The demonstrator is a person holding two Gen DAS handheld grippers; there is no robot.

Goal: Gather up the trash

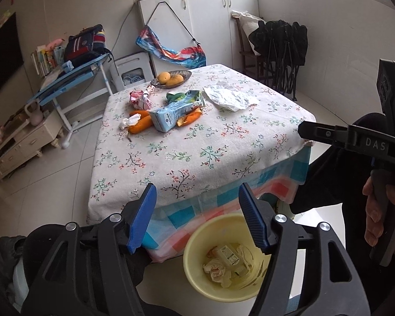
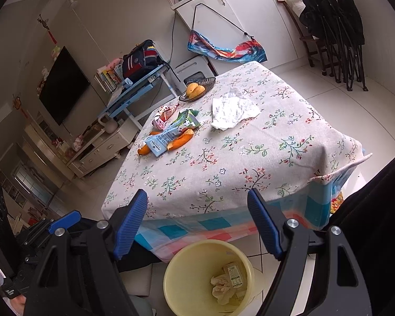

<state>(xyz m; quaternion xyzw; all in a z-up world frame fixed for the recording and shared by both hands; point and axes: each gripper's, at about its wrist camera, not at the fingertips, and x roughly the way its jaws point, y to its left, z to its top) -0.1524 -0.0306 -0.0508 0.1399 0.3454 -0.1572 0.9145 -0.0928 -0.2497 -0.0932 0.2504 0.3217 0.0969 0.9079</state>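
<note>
Holding crumpled tissues and a small carton, yellow bin on the floor beside the table; poised above, angled downward, left gripper and right gripper, both spread wide, empty.

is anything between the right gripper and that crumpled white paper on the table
Nothing visible. The right gripper is open and empty above the yellow bin, and only bare tablecloth lies before the white paper. The other trash lies off to the left.

Left tool open above yellow bin, wrappers on floral table
</note>
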